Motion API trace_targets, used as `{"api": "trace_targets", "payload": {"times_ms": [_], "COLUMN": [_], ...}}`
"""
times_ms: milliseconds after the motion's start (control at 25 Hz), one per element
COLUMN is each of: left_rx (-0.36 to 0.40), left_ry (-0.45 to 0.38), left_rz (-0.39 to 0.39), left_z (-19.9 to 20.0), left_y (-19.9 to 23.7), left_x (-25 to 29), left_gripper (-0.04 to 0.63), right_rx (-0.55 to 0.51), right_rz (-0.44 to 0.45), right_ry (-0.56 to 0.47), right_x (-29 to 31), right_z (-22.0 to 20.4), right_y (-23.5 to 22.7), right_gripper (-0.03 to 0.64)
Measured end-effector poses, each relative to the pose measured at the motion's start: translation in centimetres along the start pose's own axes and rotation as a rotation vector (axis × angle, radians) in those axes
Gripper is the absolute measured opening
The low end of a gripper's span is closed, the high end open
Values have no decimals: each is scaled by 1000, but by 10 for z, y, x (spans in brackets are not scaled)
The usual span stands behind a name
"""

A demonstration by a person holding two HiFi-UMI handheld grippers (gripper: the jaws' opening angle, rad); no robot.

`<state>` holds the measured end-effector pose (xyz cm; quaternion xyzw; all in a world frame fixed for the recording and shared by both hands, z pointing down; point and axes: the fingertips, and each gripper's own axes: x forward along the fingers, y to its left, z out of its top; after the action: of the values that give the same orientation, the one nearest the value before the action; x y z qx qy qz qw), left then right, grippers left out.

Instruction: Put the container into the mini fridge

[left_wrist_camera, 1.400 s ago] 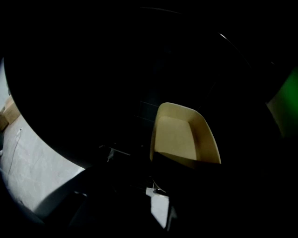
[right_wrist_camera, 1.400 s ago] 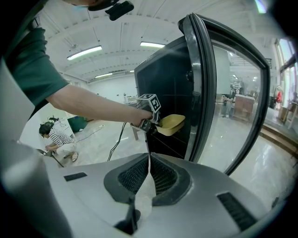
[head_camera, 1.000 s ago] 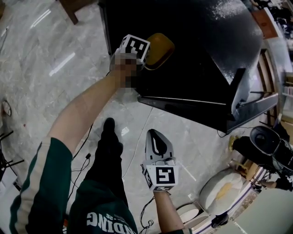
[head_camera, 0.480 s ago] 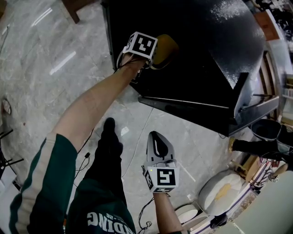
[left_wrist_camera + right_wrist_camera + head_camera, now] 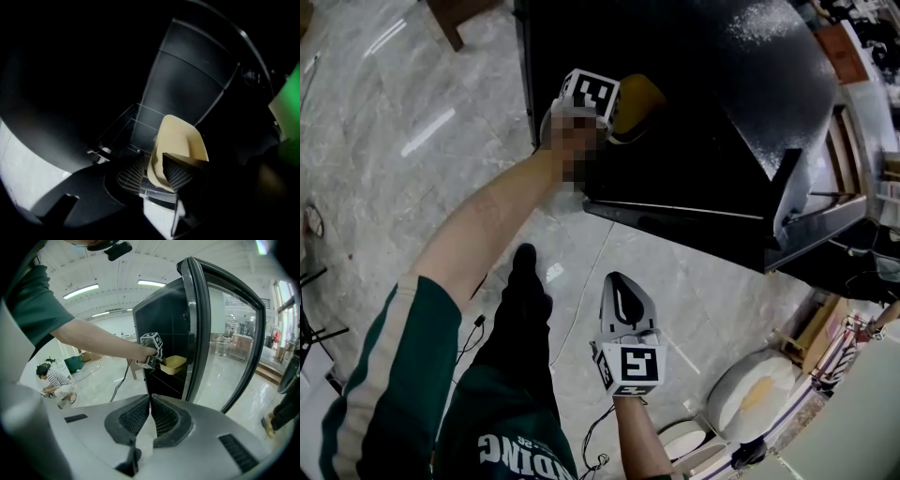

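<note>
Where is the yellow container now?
In the head view the container is at top centre, inside the open mini fridge; its rim sits in the left claw, whose jaws are opening.

Dark left gripper view; elsewhere bright, fisheye

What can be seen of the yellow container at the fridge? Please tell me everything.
The container is an open tub, pale yellow, plastic by its look, with rounded corners; no contents show. It sits roughly upright at the open front of the dark mini fridge, but what it rests on is too dark to tell. One wall stands between the jaws of the left gripper, which are opening.
</note>
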<state>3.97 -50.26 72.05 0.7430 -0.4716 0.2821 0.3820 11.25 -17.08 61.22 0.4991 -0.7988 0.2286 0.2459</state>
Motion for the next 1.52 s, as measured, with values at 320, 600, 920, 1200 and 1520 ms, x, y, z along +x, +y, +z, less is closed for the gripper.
{"api": "trace_targets", "payload": {"times_ms": [320, 600, 920, 1200, 1520], "left_rx": [40, 141, 127, 142, 330], "left_ry": [-29, -19, 6, 19, -98], "left_rz": [4, 72, 61, -12, -80], "left_z": [1, -9, -35, -61, -47], "left_y": [5, 21, 17, -1, -38], "left_x": [-40, -84, -125, -158, -225], "left_gripper": [127, 37, 14, 14, 14], "right_rx": [5, 12, 35, 62, 75], "right_rz": [17, 38, 40, 44, 28], "right_ry": [-24, -29, -57, -78, -127], "right_x": [-7, -10, -22, -23, -25], "right_z": [17, 29, 52, 69, 100], "right_y": [16, 30, 43, 55, 60], "right_gripper": [37, 35, 35, 36, 36]}}
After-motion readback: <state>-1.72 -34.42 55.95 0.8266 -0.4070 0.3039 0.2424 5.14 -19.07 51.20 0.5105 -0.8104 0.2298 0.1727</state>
